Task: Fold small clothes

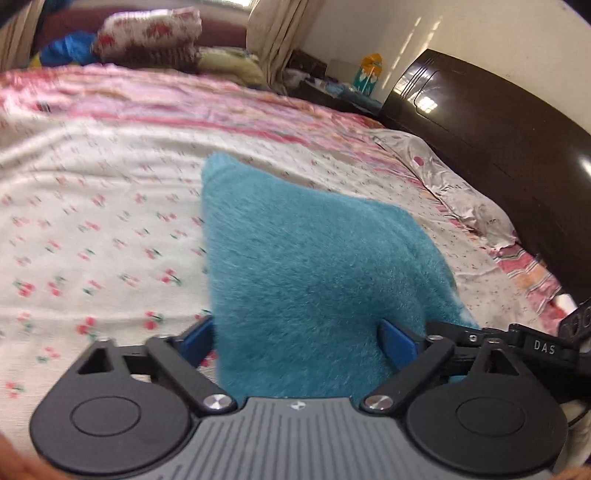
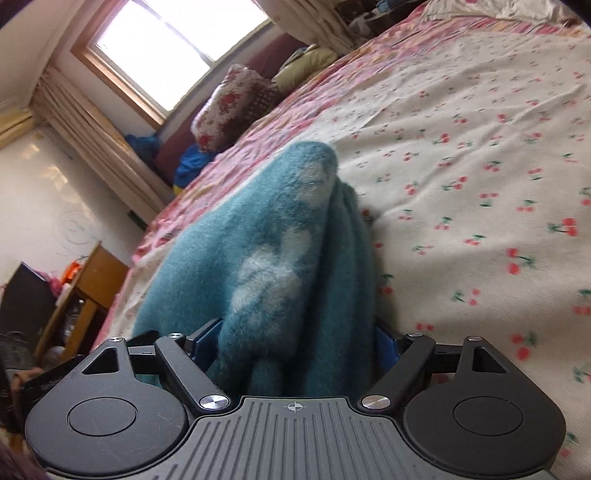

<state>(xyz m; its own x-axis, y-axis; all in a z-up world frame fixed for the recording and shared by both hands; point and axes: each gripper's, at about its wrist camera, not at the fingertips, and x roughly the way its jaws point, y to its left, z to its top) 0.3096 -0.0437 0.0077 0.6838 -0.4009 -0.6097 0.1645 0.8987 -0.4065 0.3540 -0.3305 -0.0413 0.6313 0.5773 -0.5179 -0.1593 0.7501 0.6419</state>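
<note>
Nearest, the left gripper (image 1: 297, 341) is clamped on a fluffy teal garment (image 1: 306, 266), which fills the gap between its blue fingers (image 1: 397, 341). Likewise, the right gripper (image 2: 297, 345) is clamped on the same garment (image 2: 280, 266), bunched in folds and lifted above the cherry-print bedsheet (image 2: 480, 177). Farther away lie floral pillows (image 2: 231, 105), then a bright window (image 2: 170, 48).

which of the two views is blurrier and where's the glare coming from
Left wrist view: the bedsheet is smeared by motion blur, the teal garment in the left tool stays sharper, and sun glints on the dark headboard. Right wrist view: crisper sheet, the window is blown out white, and fisheye bending curves the bed edge.
</note>
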